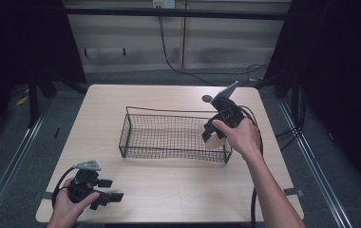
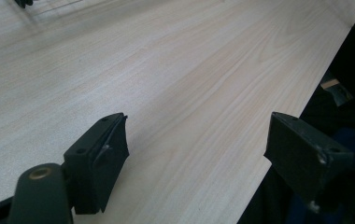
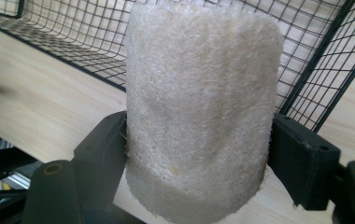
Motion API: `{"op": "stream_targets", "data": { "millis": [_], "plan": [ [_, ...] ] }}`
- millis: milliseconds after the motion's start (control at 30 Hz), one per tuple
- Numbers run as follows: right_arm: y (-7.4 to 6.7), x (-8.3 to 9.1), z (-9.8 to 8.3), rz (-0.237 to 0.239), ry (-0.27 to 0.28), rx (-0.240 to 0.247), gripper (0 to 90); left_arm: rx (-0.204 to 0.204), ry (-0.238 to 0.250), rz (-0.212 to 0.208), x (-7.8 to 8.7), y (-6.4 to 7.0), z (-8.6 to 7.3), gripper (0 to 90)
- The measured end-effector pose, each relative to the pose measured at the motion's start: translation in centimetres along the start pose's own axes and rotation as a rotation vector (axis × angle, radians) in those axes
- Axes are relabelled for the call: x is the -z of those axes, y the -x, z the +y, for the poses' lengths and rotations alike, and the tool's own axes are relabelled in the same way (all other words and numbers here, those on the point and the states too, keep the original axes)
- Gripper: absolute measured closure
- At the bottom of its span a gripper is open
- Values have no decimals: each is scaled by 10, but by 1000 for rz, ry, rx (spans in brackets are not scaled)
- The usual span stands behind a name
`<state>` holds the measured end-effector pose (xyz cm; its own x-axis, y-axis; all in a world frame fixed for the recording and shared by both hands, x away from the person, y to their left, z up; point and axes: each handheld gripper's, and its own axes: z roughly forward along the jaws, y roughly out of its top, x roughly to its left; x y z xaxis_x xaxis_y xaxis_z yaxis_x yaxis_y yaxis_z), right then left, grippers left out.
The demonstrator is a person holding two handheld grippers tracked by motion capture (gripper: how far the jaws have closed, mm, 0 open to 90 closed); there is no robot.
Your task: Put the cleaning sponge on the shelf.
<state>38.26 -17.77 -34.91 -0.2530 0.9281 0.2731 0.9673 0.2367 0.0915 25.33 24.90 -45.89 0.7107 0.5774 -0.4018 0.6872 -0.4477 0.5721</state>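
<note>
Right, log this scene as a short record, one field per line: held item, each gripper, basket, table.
held item: pale fibrous loofah cylinder, clamped by its sides
right gripper: shut on the loofah cylinder, at the right end of the basket in the high view
left gripper: jaws wide apart, nothing between them, near the table's front left corner
basket: black wire basket, mid-table
table: light wood top
</note>
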Motion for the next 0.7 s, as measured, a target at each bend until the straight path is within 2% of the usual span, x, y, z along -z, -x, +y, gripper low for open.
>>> {"op": "stream_targets", "data": {
  "millis": [333,500,700],
  "plan": [
    [2,-14,9,-49,-17,-58,246,1,-3,-1,0,0,0,207],
    [9,-23,15,-77,-17,-111,246,1,4,-1,0,0,0,207],
    [12,-35,18,-87,-20,-127,245,2,7,0,0,0,0,207]
  ]
}}
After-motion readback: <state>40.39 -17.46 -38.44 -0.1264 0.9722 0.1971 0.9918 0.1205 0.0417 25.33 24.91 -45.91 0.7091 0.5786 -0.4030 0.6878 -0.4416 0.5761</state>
